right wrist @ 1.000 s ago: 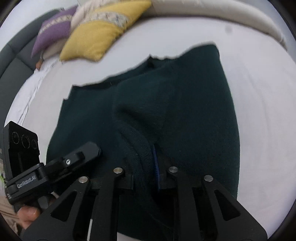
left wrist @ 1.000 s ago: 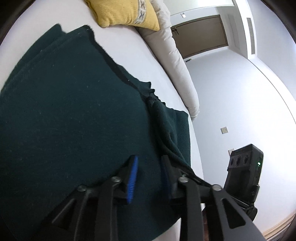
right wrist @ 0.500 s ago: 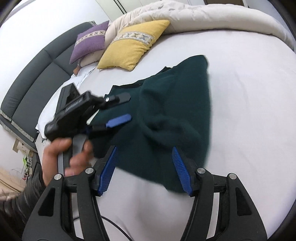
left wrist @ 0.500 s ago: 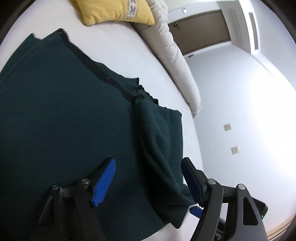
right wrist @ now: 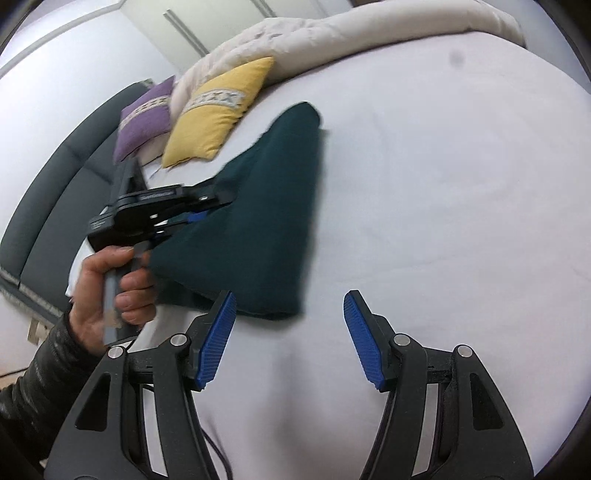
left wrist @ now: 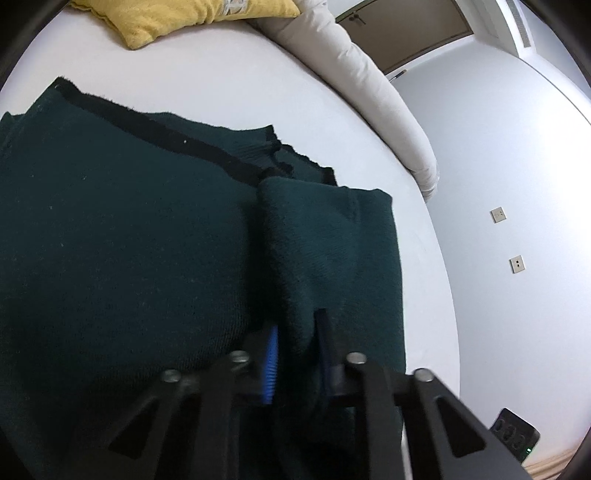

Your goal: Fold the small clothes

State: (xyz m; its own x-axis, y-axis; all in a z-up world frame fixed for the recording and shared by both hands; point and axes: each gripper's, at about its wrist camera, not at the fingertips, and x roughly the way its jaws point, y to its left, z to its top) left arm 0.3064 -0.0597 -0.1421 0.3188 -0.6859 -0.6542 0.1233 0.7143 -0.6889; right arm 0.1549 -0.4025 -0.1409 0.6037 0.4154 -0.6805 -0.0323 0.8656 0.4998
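Left wrist view first: my left hand-held gripper [left wrist: 295,350] is pinching a raised fold of the dark green garment [left wrist: 129,240], the blue pads [left wrist: 271,365] pressed in from either side of the cloth. That garment lies spread on the white bed [left wrist: 229,77], with a black band along its far edge and a folded-over flap on the right side running up from my fingers. Beyond it I see a yellow pillow [left wrist: 192,14] at the top and a rolled beige duvet [left wrist: 369,92] along the bed's far rim. Two wall plates sit on the pale wall to the right

Right wrist view: my right hand-held gripper [right wrist: 290,339] is spread wide and holds nothing, its blue pads [right wrist: 216,339] apart above bare sheet [right wrist: 424,184]. The green garment [right wrist: 266,221] lies ahead and to the left, its near corner just beside my left-side pad. I can see my left hand [right wrist: 110,288], in a dark sleeve, gripping the other tool's handle, whose fingers [right wrist: 207,199] meet the garment's left edge. A yellow pillow [right wrist: 218,114] and a purple pillow [right wrist: 146,114] rest against the grey headboard [right wrist: 55,199]
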